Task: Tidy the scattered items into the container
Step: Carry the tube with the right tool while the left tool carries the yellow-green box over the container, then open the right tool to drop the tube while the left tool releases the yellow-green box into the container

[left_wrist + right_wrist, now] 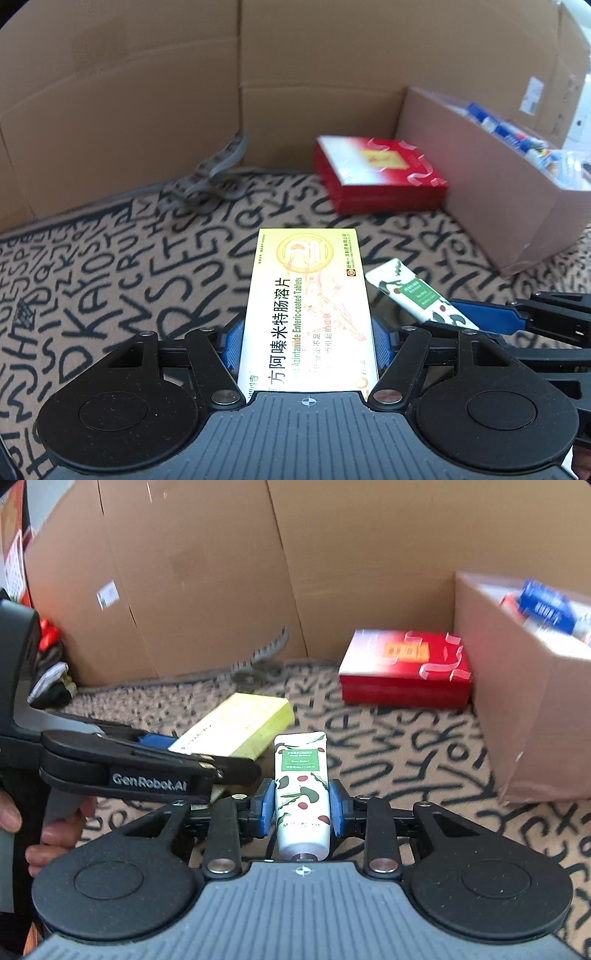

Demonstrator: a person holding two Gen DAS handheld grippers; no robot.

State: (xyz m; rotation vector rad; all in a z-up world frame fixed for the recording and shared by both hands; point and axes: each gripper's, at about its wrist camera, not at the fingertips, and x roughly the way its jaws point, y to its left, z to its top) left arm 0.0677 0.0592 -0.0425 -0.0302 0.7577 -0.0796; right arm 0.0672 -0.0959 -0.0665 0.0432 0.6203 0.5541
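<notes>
Midway, I judge: left gripper [306,347] clamps the yellow tablet box [308,306]; right gripper [302,805] clamps the hand-cream tube [301,794]; cardboard container [517,686], part-filled, at two o'clock; red box [404,668] remains at one o'clock.

Your left gripper [306,345] is closed, both blue pads [232,347] pressed flat against the sides of a held box. Your right gripper [302,808] is likewise clamped, pads [338,808] bearing on a tube. The two grippers sit side by side, level, left just beside right. Your left hand [44,827] grips the handle.
</notes>
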